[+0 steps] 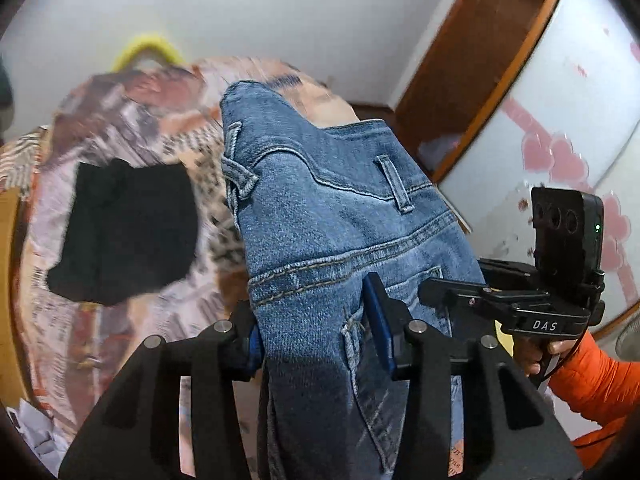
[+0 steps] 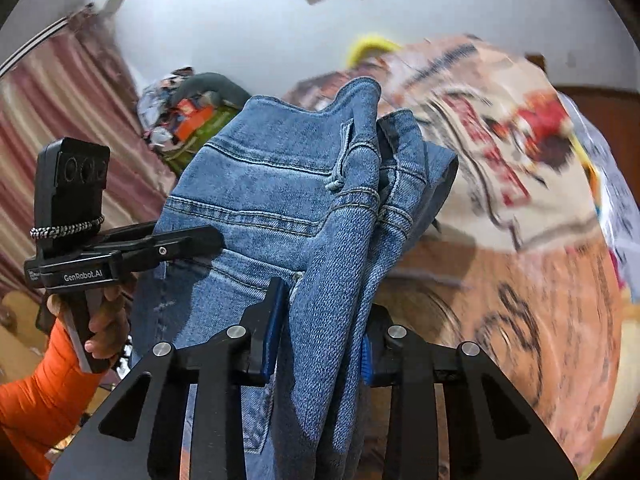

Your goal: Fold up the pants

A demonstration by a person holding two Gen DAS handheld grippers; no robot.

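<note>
At the bottom centre of the left wrist view, the left hand-held gripper pinches the waist end of the blue jeans, which stand lifted above a bed with a patterned cover. A black folded garment lies on that cover at left. A white wardrobe door with pink hearts fills the right.

Low in the right wrist view, the right hand-held gripper clamps the bunched jeans; the left hand-held gripper grips them at left, held by a hand in an orange sleeve. A curtain hangs upper left.
</note>
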